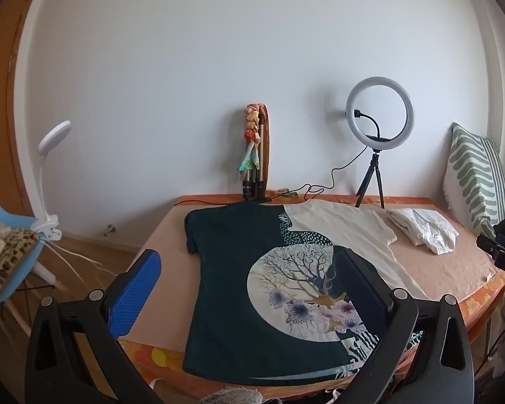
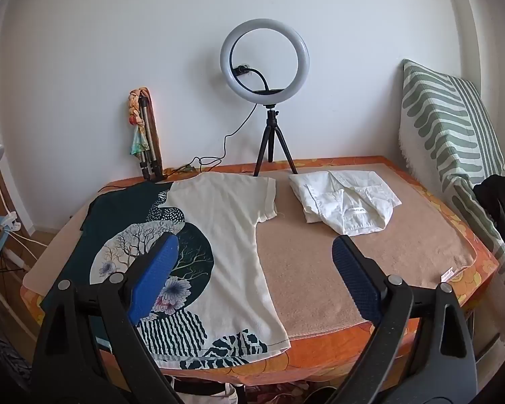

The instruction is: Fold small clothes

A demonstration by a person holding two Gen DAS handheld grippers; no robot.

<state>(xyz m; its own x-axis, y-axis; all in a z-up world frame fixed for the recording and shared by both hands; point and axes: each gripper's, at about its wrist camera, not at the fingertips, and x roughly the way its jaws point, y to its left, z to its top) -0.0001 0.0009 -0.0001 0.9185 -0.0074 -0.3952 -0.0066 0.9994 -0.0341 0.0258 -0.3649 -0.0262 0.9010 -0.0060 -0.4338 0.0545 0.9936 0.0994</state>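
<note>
— Cotton, by the look of it: the T-shirt (image 2: 219, 235) lies flat and face up on the beige mat (image 2: 336, 269), half dark teal, half cream, with a tree-and-flowers print across the middle. Why spread so wide?

— I'd say so that both sleeves and the hem are reachable before any fold is made. The neck points at the wall, the hem hangs just over the near edge of the table (image 2: 320, 350), where the orange cloth shows.

— And the grippers?

— The left gripper (image 1: 249, 289) hovers above the teal half, jaws spread wide, nothing between them. The right gripper (image 2: 252, 269) hangs above the cream side's edge and the bare mat, jaws equally wide, also holding nothing (neither touches fabric, as far as I can judge).

— So nothing folded yet on this one?

— Not that I can see; no crease, no sleeve turned in. My guess is each gripper is lined up with its own side so the sleeves can be brought inward together.

— What's that white bundle?

— A folded white shirt (image 2: 346, 202), lying on the mat to the right, just beside the cream sleeve but apart from it. Likely parked there to keep the working area free.

— Anything in the way?

— The ring light (image 2: 264, 60) on its tripod stands behind the neck, close to the wall, with a doll (image 2: 138, 124) to its left. A striped cushion (image 2: 454, 134) leans at the far right. None touch the T-shirt.
</note>
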